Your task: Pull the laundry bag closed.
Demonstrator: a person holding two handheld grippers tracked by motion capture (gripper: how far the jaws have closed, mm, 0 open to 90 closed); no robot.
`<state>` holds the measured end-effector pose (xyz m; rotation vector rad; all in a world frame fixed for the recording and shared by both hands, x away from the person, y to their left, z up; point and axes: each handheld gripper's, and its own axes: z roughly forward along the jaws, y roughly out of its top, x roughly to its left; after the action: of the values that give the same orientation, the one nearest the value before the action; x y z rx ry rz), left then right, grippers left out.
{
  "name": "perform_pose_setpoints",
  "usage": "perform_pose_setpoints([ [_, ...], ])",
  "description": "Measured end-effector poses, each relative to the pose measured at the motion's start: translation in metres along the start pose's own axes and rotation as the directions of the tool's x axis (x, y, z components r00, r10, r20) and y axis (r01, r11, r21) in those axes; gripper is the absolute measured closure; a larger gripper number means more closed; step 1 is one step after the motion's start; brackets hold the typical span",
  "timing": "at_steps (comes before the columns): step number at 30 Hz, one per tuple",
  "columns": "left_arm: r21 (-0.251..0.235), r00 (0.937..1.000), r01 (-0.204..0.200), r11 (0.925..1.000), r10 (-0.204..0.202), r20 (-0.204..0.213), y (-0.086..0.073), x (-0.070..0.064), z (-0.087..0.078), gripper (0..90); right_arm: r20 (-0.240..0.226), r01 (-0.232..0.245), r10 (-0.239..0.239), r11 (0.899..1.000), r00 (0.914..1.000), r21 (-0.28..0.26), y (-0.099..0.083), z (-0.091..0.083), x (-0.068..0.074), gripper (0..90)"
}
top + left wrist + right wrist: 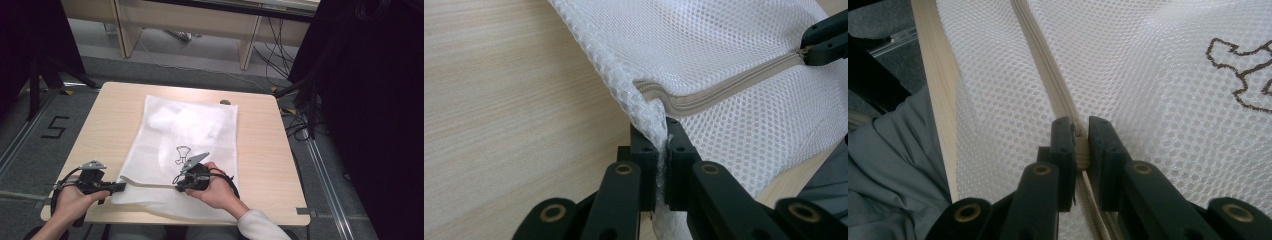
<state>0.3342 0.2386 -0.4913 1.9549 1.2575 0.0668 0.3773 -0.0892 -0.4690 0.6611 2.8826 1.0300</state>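
Note:
A white mesh laundry bag [190, 135] lies flat on the wooden table [110, 115], with something white inside its far half and a brown outline logo [182, 154] on top. Its beige zipper [147, 183] runs along the near end. My left gripper [122, 186] is shut on the bag's near left corner; the mesh [651, 117] bunches between its jaws [662, 135]. My right gripper [179, 186] is shut on the zipper, pinching the slider on the beige tape [1048, 65] between its fingertips [1079, 132]. The right gripper's jaws also show far off [824, 45].
A small dark object [225, 102] sits by the table's far edge. The near table edge [933, 90] runs just beside the zipper, with the person's grey trousers [888, 165] below it. Black stands [37, 75] and cables [300, 120] flank the table on the floor.

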Motion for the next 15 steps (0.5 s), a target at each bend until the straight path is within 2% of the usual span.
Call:
perform_pose_setpoints([
  [1, 0.000, 1.0000, 0.000, 1.0000, 0.000, 0.001, 0.0000, 0.0001, 0.0000, 85.3, 0.006, -0.012, 0.012, 1.000, 0.9999, 0.015, -0.0004, -0.0020, 0.0004, 82.5],
  [7, -0.003, 1.0000, 0.000, 1.0000, 0.000, -0.002, -0.0001, -0.0004, 0.0005, 85.3, 0.005, -0.026, 0.026, 1.000, 0.9997, 0.015, -0.0036, -0.0052, -0.0010, 82.5],
  [8, 0.011, 0.9999, -0.014, 0.9998, 0.014, -0.003, 0.0003, 0.0006, -0.0004, 85.3, 0.002, -0.028, 0.028, 1.000, 0.9996, 0.008, -0.0041, -0.0050, -0.0010, 82.6],
  [9, 0.033, 0.9993, -0.038, 0.9987, 0.038, -0.002, 0.0007, 0.0021, -0.0019, 85.3, -0.001, -0.007, 0.007, 1.000, 1.0000, 0.002, -0.0040, -0.0047, -0.0023, 82.5],
  [10, 0.029, 0.9994, -0.033, 0.9990, 0.034, -0.004, 0.0005, 0.0018, -0.0016, 85.3, 0.001, -0.007, 0.007, 1.000, 1.0000, 0.002, -0.0039, -0.0049, -0.0021, 82.5],
  [11, -0.003, 1.0000, 0.001, 1.0000, -0.001, -0.002, -0.0002, -0.0003, 0.0006, 85.3, 0.004, -0.004, 0.004, 1.000, 1.0000, 0.006, -0.0039, -0.0051, -0.0019, 82.5],
  [12, -0.002, 1.0000, 0.001, 1.0000, -0.001, 0.000, -0.0002, -0.0002, 0.0005, 85.3, 0.000, -0.007, 0.007, 1.000, 1.0000, -0.002, -0.0043, -0.0049, -0.0022, 82.5],
  [13, -0.002, 1.0000, -0.002, 1.0000, 0.002, -0.001, -0.0001, -0.0003, 0.0005, 85.3, 0.001, -0.011, 0.011, 1.000, 0.9999, 0.006, -0.0043, -0.0061, -0.0023, 82.5],
  [14, 0.030, 0.9993, -0.037, 0.9988, 0.037, 0.002, 0.0006, 0.0020, -0.0015, 85.3, -0.005, -0.009, 0.009, 1.000, 0.9999, 0.007, -0.0045, -0.0060, -0.0027, 82.5],
  [15, 0.031, 0.9993, -0.038, 0.9988, 0.038, 0.001, 0.0006, 0.0020, -0.0015, 85.3, 0.001, -0.009, 0.009, 1.000, 1.0000, 0.006, -0.0046, -0.0064, -0.0023, 82.5],
])
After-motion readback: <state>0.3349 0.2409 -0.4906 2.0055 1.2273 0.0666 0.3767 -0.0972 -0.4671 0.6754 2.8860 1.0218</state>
